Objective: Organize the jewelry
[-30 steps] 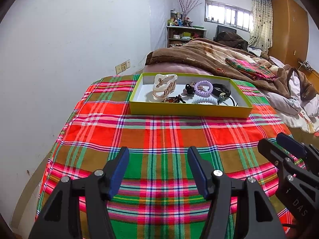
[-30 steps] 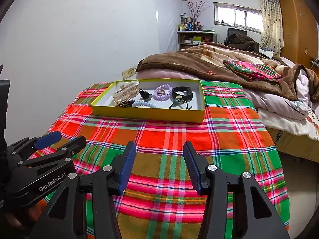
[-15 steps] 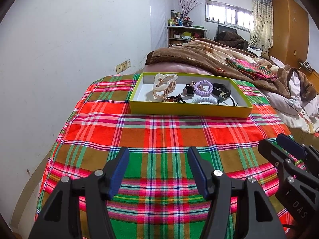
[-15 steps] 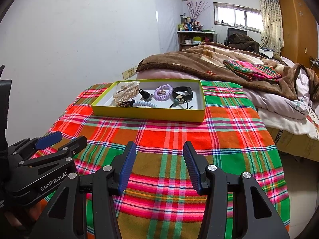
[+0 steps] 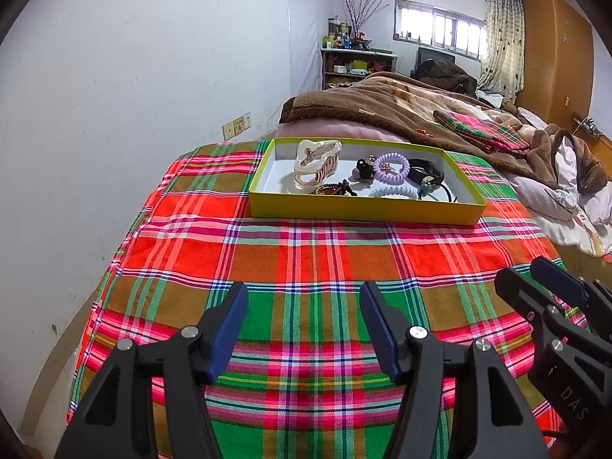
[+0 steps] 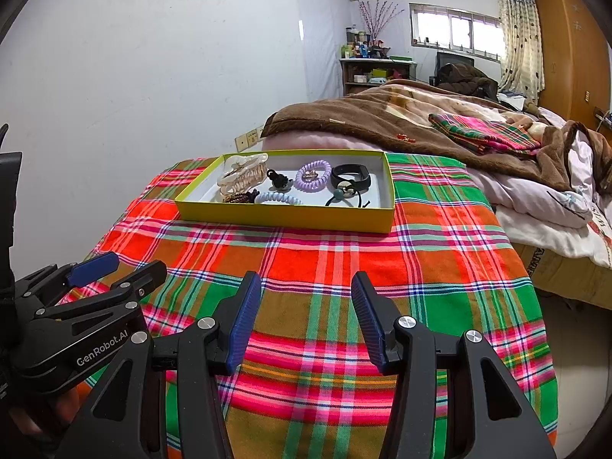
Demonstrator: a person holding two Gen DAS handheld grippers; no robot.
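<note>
Both sets of jaws stand wide apart with nothing between them. Left gripper (image 5: 304, 325) and right gripper (image 6: 306, 317) hang side by side over the near part of the plaid cloth (image 5: 306, 252), well short of the tray; each one shows at the edge of the other's view.

Yellow tray (image 5: 363, 210): shallow, rectangular, white floor, sitting on the far end of the cloth, its long side facing the grippers. All the jewelry is inside it:
- cream claw clip (image 5: 316, 162), far left, the biggest item, standing on its teeth
- dark beaded bracelet (image 5: 332, 189), just in front of the clip, against the near wall
- black hair tie with bobble (image 5: 364, 170), mid-tray
- purple coil hair tie (image 5: 391, 167), just right of the black one; something small and gold lies in its ring, too small to identify
- pale blue coil hair tie (image 5: 393, 192), near wall, in front of the purple coil
- black band (image 6: 351, 176), far right, looped
- thin black elastic with teal bead (image 6: 338, 194), in front of the band, its loop trailing toward the right wall

Behind the tray: brown blanket (image 5: 382, 107) heaped on the bed, with a folded plaid cloth (image 6: 485, 134) on top.
</note>
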